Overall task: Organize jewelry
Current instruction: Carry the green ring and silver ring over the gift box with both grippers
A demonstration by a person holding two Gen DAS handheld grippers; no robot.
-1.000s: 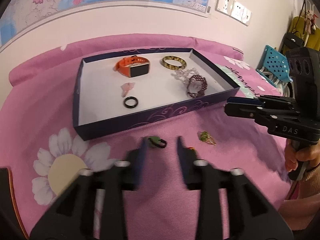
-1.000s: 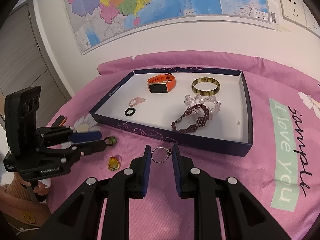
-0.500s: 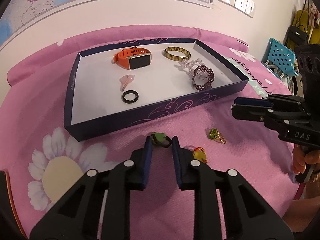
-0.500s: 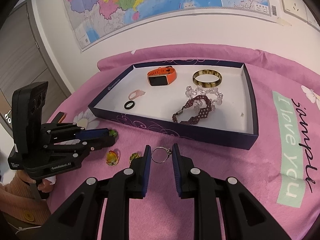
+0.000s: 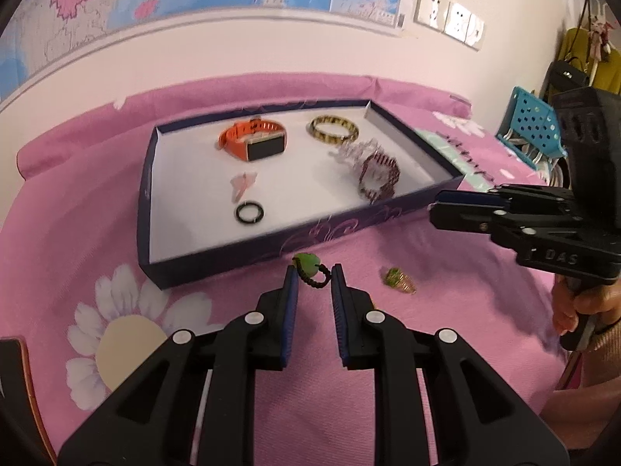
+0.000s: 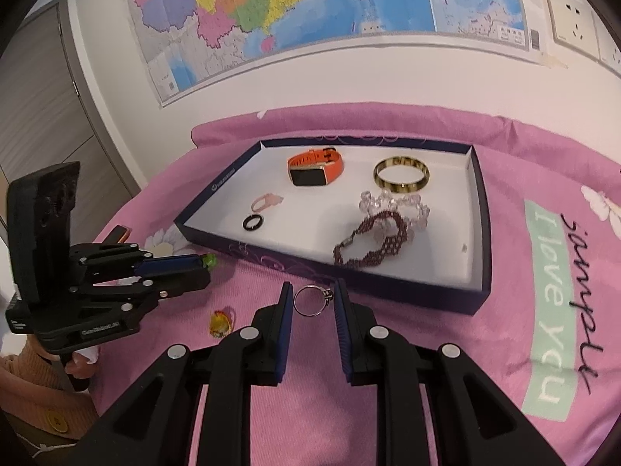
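Left gripper [image 5: 314, 279]: closed on the green-beaded ring [image 5: 310, 268], black band pinched between the blue pads, green bead projecting past the fingertips, just in front of the near wall of the tray [image 5: 217, 262]. Seen from the right wrist view as a black body [image 6: 170, 268] at the left edge of the bedspread [image 6: 427, 407], green bead at its tips [image 6: 209, 261].

Right gripper [image 6: 310, 301]: closed on the silver ring [image 6: 310, 301], hoop held upright between both pads, close to the tray's near wall [image 6: 388, 285]. Whether either ring touches the pink bedspread: cannot tell.

Inside the tray, on the white floor: orange smartwatch [image 6: 314, 169] toward the far wall; gold bangle [image 6: 401, 174] beside it, nearer the far right corner; clear bead bracelet [image 6: 396, 206] touching the dark red beaded bracelet [image 6: 372, 242] toward the near right corner; pink ring [image 6: 266, 202] and black ring [image 6: 253, 222] near the left wall, slightly apart.

Outside the tray, loose on the bedspread: amber-stone ring [image 6: 220, 320] near the left gripper; green-and-gold piece [image 5: 398, 279] just right of the left gripper's fingers.

Behind the bedspread: wall map [image 6: 291, 11] and sockets [image 5: 450, 17].
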